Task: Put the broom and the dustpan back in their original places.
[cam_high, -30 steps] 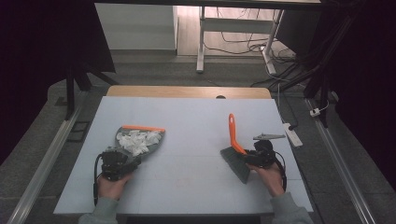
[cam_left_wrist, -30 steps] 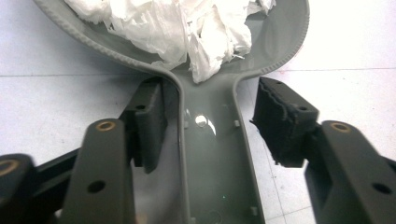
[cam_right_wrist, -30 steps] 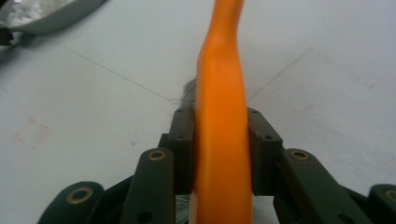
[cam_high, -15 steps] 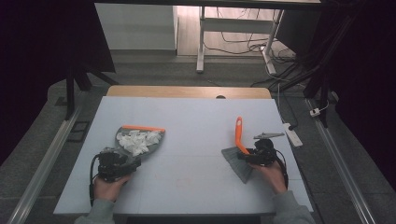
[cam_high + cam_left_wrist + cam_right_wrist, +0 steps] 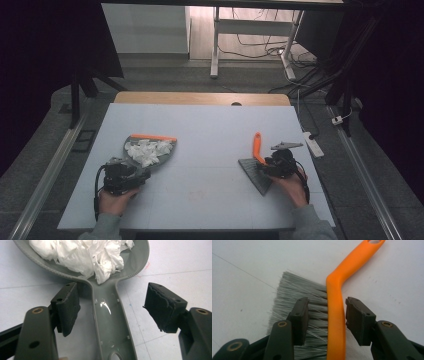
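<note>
Orange plastic brush (image 5: 336,315) is lying stiff and light between the parted right claw (image 5: 325,320); its handle suits gripping. Left claw (image 5: 111,312) is gaping around the dustpan (image 5: 110,322) handle.

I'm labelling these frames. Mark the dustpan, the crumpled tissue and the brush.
dustpan (image 5: 110,322): left gripper view, on its grey handle.
crumpled tissue (image 5: 82,255): left gripper view, middle of the white heap in the pan.
brush (image 5: 335,322): right gripper view, on its orange back beside the grey bristles.
</note>
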Demonstrator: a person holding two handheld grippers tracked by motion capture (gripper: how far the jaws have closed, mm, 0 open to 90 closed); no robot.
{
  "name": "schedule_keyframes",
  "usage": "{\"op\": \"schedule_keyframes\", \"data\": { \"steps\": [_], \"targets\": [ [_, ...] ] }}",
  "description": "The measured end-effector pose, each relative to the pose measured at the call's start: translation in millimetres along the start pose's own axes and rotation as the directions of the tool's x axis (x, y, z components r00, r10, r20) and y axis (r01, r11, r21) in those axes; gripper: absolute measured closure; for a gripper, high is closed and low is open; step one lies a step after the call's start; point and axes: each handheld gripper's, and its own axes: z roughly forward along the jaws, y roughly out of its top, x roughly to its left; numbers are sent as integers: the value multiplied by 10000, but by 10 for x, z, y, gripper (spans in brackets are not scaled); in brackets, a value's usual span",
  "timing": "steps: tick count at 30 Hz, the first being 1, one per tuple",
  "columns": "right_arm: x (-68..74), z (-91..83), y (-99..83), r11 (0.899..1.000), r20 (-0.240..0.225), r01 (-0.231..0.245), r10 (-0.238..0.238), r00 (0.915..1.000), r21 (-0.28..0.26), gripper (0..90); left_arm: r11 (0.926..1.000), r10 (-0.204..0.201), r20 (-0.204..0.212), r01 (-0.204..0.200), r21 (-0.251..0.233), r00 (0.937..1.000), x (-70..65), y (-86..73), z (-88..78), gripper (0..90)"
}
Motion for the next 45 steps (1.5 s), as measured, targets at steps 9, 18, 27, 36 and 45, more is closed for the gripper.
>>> {"op": "schedule_keyframes", "data": {
  "steps": [9, 18, 27, 36, 45],
  "targets": [
    [41, -167, -13, 9943, -259, 558, -584, 9980, -907, 525, 9927, 1169, 562, -1150, -361, 9915, -40, 26, -145, 344],
    [136, -257, -60, 9833, -570, 1280, -1362, 9890, -1293, 525, 9717, 2359, 1494, -2342, -291, 9602, -98, 14, -193, 344],
    [223, -294, -195, 9711, -939, 1825, -1982, 9757, -1539, 523, 9475, 3197, 2086, -3097, -799, 9243, -69, 9, -216, 344],
    [304, -377, -354, 9557, -878, 2158, -2369, 9676, -2004, 520, 9461, 3236, 2561, -3140, -788, 9109, -66, -45, -205, 334],
    [302, -439, -469, 9484, -799, 2350, -2566, 9632, -2128, 517, 9458, 3245, 2518, -3158, -756, 9117, -121, -85, -214, 332]
  ]
}}
